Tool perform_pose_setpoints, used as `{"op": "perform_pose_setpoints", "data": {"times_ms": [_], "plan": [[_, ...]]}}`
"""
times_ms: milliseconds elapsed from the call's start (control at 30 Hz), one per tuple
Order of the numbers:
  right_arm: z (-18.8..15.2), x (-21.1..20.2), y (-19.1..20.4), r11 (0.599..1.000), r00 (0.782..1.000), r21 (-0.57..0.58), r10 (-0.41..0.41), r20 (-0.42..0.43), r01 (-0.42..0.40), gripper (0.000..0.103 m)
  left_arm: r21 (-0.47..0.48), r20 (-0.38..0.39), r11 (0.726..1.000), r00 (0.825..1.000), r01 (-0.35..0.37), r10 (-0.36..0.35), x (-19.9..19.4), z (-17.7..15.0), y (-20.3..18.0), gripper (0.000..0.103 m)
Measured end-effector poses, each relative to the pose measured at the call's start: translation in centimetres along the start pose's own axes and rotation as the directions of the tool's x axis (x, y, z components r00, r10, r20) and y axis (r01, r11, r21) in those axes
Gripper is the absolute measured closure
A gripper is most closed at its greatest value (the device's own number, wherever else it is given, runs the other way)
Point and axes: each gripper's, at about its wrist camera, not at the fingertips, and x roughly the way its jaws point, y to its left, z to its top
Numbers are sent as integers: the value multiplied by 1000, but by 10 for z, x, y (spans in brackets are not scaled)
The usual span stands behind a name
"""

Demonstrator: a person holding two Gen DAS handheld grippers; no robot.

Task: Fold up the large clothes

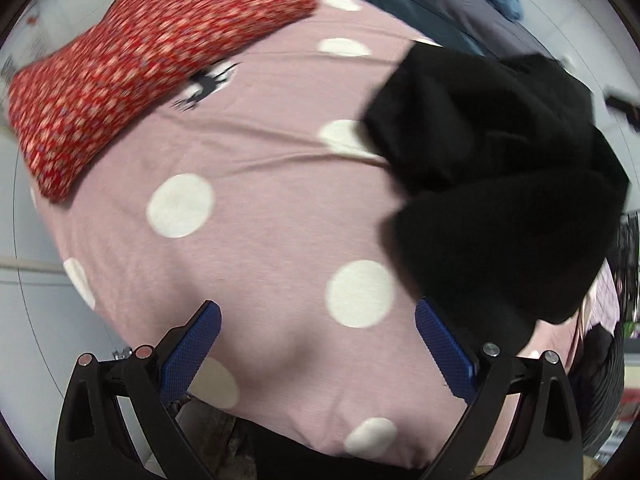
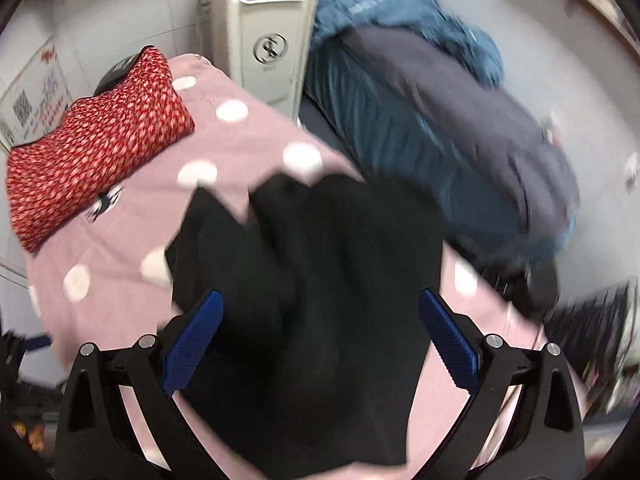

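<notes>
A black garment (image 1: 504,184) lies crumpled on a pink bed sheet with white dots (image 1: 256,208), at the right in the left wrist view. My left gripper (image 1: 318,312) is open over bare sheet, left of the garment. In the right wrist view the black garment (image 2: 312,280) lies bunched in the middle on the pink sheet (image 2: 120,240). My right gripper (image 2: 320,300) is open just above the garment, its blue pads (image 2: 448,340) to either side, holding nothing.
A red patterned pillow (image 1: 132,76) lies at the far left of the bed, also seen in the right wrist view (image 2: 92,156). A blue and grey quilt pile (image 2: 440,128) lies at the far right. A beige heater (image 2: 272,32) stands behind the bed.
</notes>
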Motion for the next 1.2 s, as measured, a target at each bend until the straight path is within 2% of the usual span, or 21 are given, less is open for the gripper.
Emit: {"op": "perform_pose_setpoints", "data": {"times_ms": [67, 133, 200, 233, 267, 300, 333, 367, 433, 500, 567, 633, 733, 833, 900, 1000, 1033, 1067, 1100, 1167, 1200], "plan": [[35, 26, 16, 996, 1000, -81, -22, 7, 22, 6, -16, 0, 1000, 1000, 1, -1, 4, 4, 13, 9], [63, 65, 32, 975, 992, -184, -128, -16, 122, 6, -11, -1, 1000, 1000, -16, 16, 9, 8, 22, 9], [77, 111, 42, 932, 962, -277, -264, -70, 235, 7, 16, 10, 999, 999, -36, 35, 11, 13, 25, 9], [77, 139, 43, 916, 942, -307, -309, -130, 258, 7, 29, 15, 999, 999, -41, 40, 11, 15, 26, 9], [71, 162, 41, 920, 926, -307, -316, -208, 245, 14, 50, 23, 998, 999, -48, 47, 12, 18, 24, 9], [65, 171, 40, 925, 919, -300, -311, -242, 234, 34, 62, 27, 997, 999, -49, 47, 11, 20, 23, 9], [54, 178, 39, 930, 913, -291, -306, -269, 226, 47, 76, 30, 996, 999, -45, 43, 12, 23, 21, 9], [41, 175, 38, 931, 915, -284, -307, -261, 231, 70, 83, 30, 996, 999, -39, 36, 12, 25, 19, 9], [14, 153, 41, 932, 937, -283, -287, -197, 226, 82, 96, 32, 995, 999, -8, 5, 13, 31, 12, 9], [-26, 119, 43, 929, 951, -296, -275, -145, 223, 86, 121, 22, 992, 999, 34, -36, 17, 42, 2, 9], [-60, 91, 33, 948, 959, -248, -241, -148, 200, 87, 163, 38, 985, 997, 61, -68, 16, 52, -11, 9], [-106, 60, 14, 971, 961, -154, -211, -179, 185, 88, 205, 77, 975, 992, 83, -100, 8, 64, -24, 9], [-187, 20, -12, 981, 949, -19, -191, -249, 193, 88, 286, 145, 949, 972, 136, -183, -13, 93, -49, 9], [-262, -3, -17, 977, 922, 53, -177, -345, 208, 88, 398, 163, 902, 955, 167, -248, -25, 126, -91, 9], [-317, -9, -12, 974, 894, 136, -104, -435, 180, 88, 476, 129, 859, 951, 189, -281, -24, 140, -127, 9], [-373, -8, 4, 960, 853, 244, 9, -521, 139, 88, 610, 43, 753, 938, 247, -343, -18, 140, -199, 8], [-393, -7, 12, 947, 838, 302, 77, -540, 107, 87, 655, 3, 706, 933, 269, -359, -11, 132, -227, 7], [-405, -8, 14, 928, 833, 355, 106, -544, 113, 85, 675, -23, 681, 931, 283, -364, -7, 124, -243, 6], [-415, -9, 11, 899, 832, 419, 135, -538, 125, 82, 706, -97, 631, 926, 323, -365, 6, 109, -275, 6], [-425, -17, 1, 841, 854, 523, 168, -492, 136, 74, 726, -208, 568, 912, 386, -353, 25, 82, -310, 6], [-429, -26, -8, 807, 878, 573, 165, -450, 142, 69, 727, -314, 516, 888, 453, -337, 43, 60, -334, 6]]}}
